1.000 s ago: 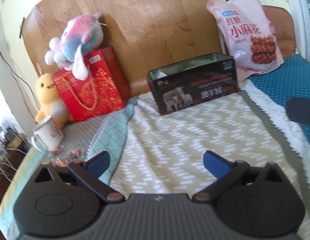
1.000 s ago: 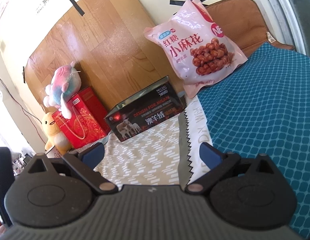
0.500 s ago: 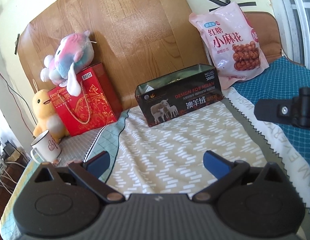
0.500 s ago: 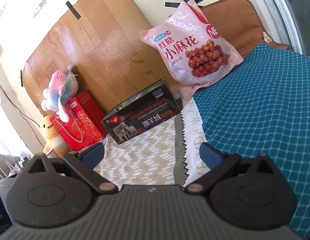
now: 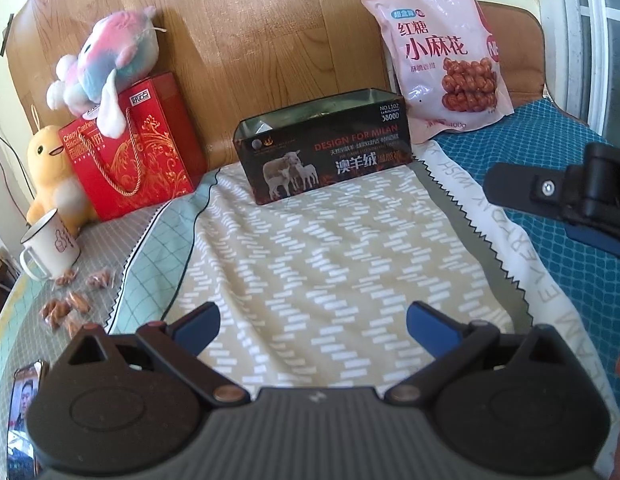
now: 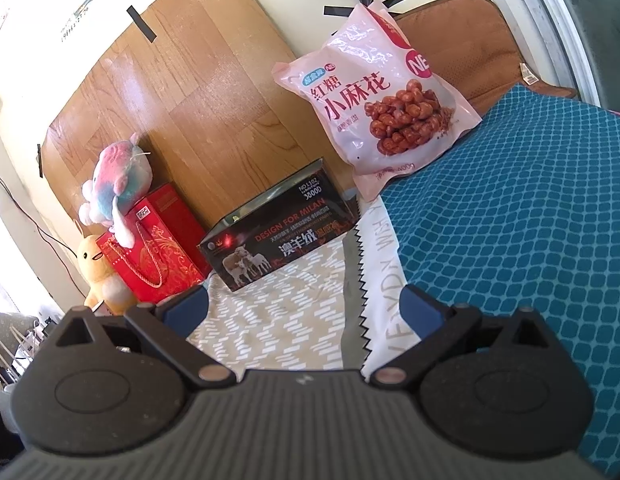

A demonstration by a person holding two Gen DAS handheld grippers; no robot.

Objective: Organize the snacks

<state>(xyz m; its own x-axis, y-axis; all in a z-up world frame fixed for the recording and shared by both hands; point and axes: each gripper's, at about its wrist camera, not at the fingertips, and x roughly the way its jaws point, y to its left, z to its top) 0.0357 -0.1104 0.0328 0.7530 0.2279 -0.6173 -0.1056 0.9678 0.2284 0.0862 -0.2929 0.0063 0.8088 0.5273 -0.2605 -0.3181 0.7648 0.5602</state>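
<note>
A pink snack bag (image 5: 437,60) (image 6: 377,96) leans against the wall at the back right. In front of it stands an open black tin box (image 5: 321,152) (image 6: 278,236) with sheep on its side. Small wrapped snacks (image 5: 70,304) lie scattered at the near left by a white mug (image 5: 50,244). My left gripper (image 5: 313,326) hovers open over the beige patterned cloth, nothing between its fingers. My right gripper (image 6: 306,306) is open too, above the cloth's zigzag edge; in the left wrist view it shows at the right edge (image 5: 565,196).
A red gift bag (image 5: 134,152) (image 6: 154,248) with a pastel plush (image 5: 106,64) on top and a yellow duck plush (image 5: 54,172) stand at the back left. A phone (image 5: 24,396) lies at the near left. A teal mat (image 6: 529,220) covers the right side.
The left wrist view has swung left, so the box and bag shifted right and the wrapped snacks and phone came into sight. The right gripper drew back a little; both stayed open.
</note>
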